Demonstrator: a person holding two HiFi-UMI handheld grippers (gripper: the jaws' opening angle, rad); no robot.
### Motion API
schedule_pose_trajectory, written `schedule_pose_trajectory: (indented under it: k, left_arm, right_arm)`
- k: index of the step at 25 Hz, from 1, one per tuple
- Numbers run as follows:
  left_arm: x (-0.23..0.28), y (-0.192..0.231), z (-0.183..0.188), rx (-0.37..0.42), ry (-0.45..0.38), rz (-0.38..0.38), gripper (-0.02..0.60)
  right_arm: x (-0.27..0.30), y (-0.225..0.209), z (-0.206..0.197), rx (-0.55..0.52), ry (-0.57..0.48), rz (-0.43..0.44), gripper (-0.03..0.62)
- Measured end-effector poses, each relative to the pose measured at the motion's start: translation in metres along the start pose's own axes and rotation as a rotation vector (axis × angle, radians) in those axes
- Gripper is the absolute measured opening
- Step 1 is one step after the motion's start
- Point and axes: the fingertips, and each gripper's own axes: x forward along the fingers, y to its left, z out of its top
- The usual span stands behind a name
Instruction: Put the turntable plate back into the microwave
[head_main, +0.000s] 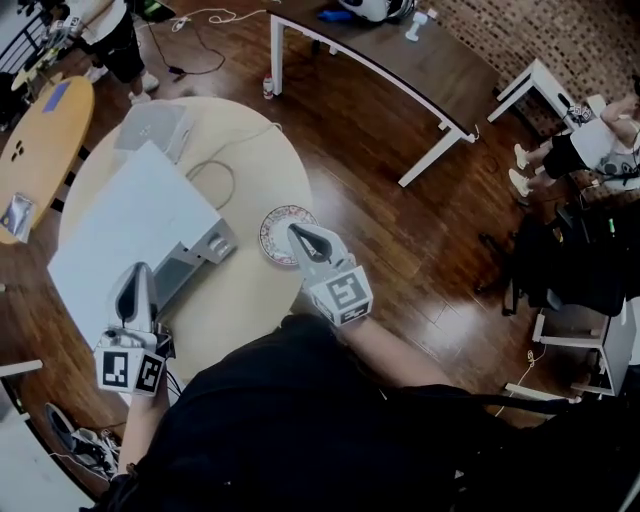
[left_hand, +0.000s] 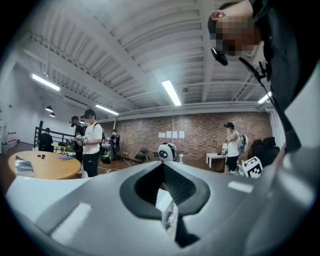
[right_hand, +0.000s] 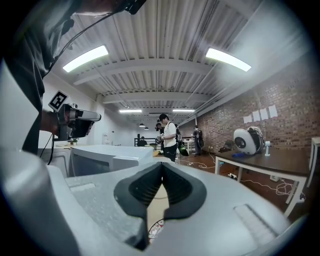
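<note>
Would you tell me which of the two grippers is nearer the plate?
The right gripper: its tip overlaps the plate, while the left gripper is beside the microwave.

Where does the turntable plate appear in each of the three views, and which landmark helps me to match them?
Head view: the turntable plate lies on the round table, near the centre, at the tip of the right gripper.
Left gripper view: not in it.
Right gripper view: a sliver shows low, below the shut jaws.
Shared landmark: the white round device on the dark table.
</note>
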Motion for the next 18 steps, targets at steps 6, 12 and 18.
schedule_pose_trajectory:
  k: [6,12,18]
  left_arm:
    - [0.021,-0.013,-0.009,-0.004,0.038,-0.060,0.005]
    - [0.039,-0.034,-0.021,0.009,0.075,-0.113,0.028]
    - [0.054,-0.047,-0.031,0.024,0.096,-0.113,0.034]
  right_arm:
    - [-0.009,-0.021,-0.012,0.018,0.019,-0.046,0.003]
    - [-0.019,-0.036,-0.034,0.059,0.061,-0.057,0.003]
    - [-0.018,-0.046,-0.059,0.086,0.102,-0.046,0.030]
